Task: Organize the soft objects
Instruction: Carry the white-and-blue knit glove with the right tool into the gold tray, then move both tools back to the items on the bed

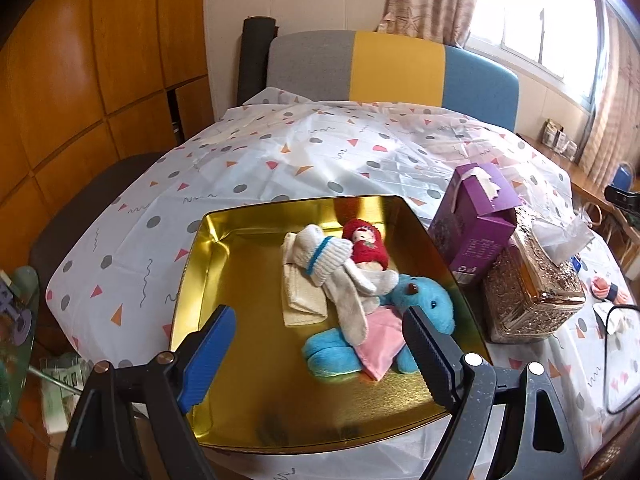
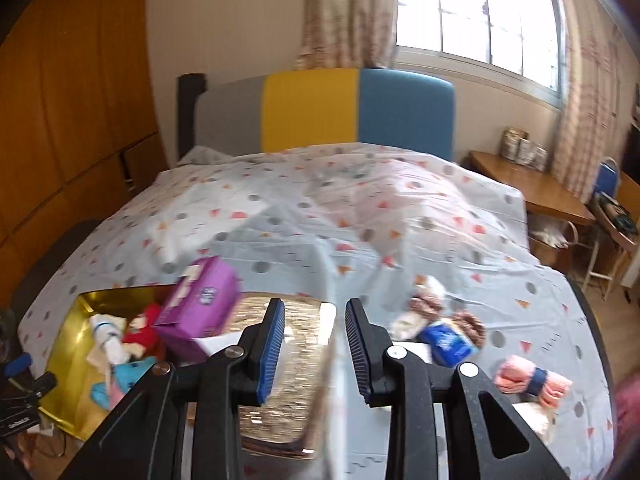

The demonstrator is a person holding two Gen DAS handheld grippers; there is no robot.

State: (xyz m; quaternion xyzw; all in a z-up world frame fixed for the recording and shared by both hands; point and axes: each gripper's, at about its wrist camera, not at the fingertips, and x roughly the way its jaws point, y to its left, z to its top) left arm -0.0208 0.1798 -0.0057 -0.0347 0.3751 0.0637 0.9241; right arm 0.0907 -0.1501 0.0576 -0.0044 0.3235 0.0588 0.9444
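Note:
A gold tray [image 1: 248, 412] holds a blue plush dog [image 1: 424, 304], a red doll [image 1: 366, 246], white socks [image 1: 328, 258], a folded cream cloth [image 1: 302, 304] and a pink cloth [image 1: 382, 344]. My left gripper [image 1: 320, 354] is open and empty above the tray's near side. My right gripper [image 2: 316, 344] is open and empty over the gold tissue box [image 2: 292, 396]. To its right on the table lie a pink sock roll [image 2: 532, 380], a blue packet [image 2: 446, 340] and brownish knitted pieces [image 2: 428, 300]. The tray also shows in the right wrist view [image 2: 64, 400].
A purple tissue box [image 1: 476, 220] leans on an ornate gold tissue box [image 1: 532, 292] right of the tray. A patterned cloth [image 1: 280, 152] covers the table. A grey, yellow and blue chair back [image 1: 392, 68] stands behind it. A black cable [image 1: 616, 360] lies at the right.

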